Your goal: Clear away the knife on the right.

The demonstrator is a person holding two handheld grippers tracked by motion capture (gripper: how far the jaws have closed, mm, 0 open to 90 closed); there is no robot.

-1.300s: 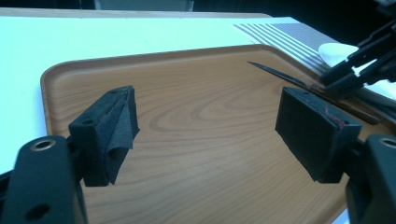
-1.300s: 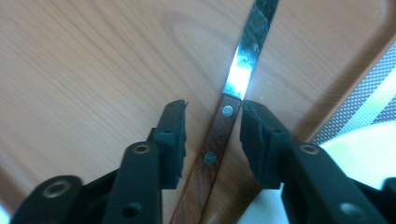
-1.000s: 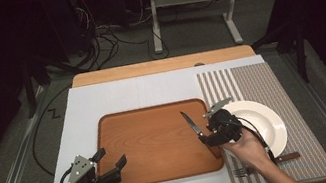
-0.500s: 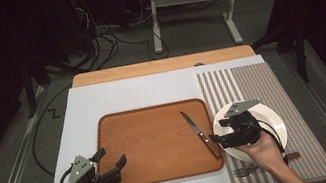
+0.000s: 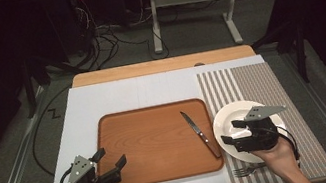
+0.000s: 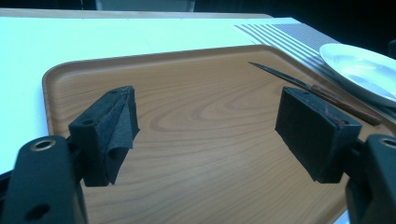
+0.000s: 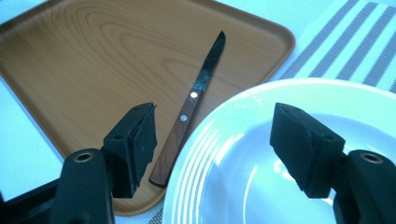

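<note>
- The right gripper [image 5: 231, 131] has its jaws spread wide with nothing between them; it hovers over the left part of the white plate [image 5: 236, 114].
- In the right gripper view the plate's rim [image 7: 243, 100] curves between the two black pads, and the steak knife [image 7: 191, 102] lies just beyond the left pad.
- The left gripper [image 5: 111, 160] also has its jaws apart and empty, over the near left corner of the wooden tray [image 5: 154, 141].
- The knife [image 5: 200, 133] lies on the tray's right side, blade pointing far and wooden handle reaching the near right edge, close beside the plate.
- The plate sits on a striped placemat [image 5: 256, 85] right of the tray.
- A fork [image 5: 246, 170] lies on the mat's near edge, beside the right hand [image 5: 277, 157].
- Tray and mat rest on a white board [image 5: 116, 97] over the table; cables and a desk frame stand on the floor beyond.
</note>
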